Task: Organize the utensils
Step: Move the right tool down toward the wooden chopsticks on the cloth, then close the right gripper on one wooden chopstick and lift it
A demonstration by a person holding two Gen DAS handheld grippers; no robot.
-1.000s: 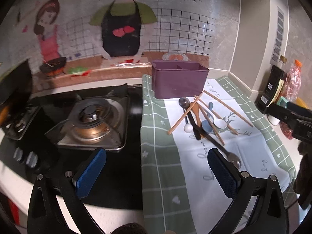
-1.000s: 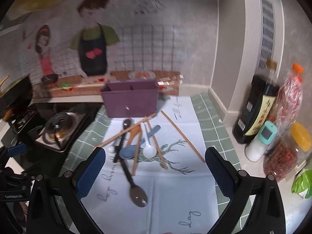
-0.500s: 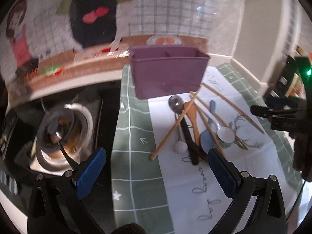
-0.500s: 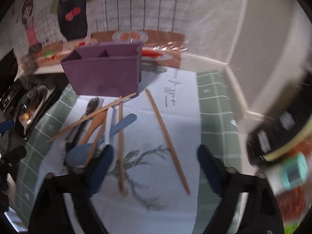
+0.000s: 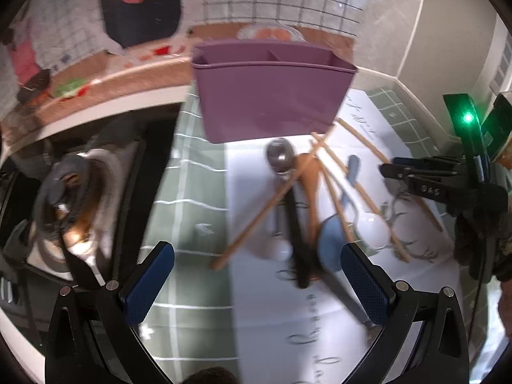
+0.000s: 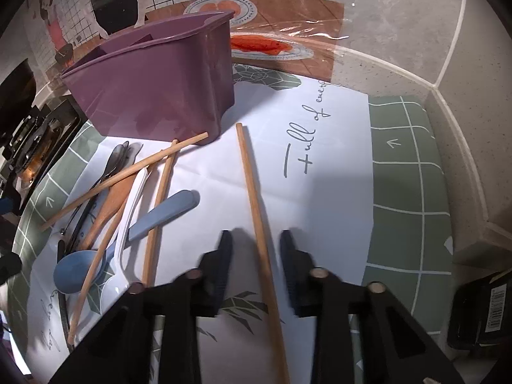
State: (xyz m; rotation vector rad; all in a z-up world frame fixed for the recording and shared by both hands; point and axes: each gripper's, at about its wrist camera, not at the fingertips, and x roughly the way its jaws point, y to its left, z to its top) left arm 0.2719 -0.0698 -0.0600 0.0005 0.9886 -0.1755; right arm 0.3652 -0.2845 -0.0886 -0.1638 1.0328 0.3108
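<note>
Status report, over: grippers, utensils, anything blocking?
Right gripper open, straddling lone chopstick, not clamped. Left gripper open, empty, above utensil pile. Purple caddy unobstructed.

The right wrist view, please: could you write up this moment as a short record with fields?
right hand-held gripper: open, low over the mat, fingers either side of a chopstick
target: lone chopstick, lying flat, apart from the pile
grip: not yet closed; gaps visible on both sides
pile: chopsticks, blue spoon, wooden spoon, metal spoon, crossed left of the target
holder: purple organizer, upright behind the pile, nothing visible inside
left hand-held gripper: open, holding nothing
surface: printed mat
</note>
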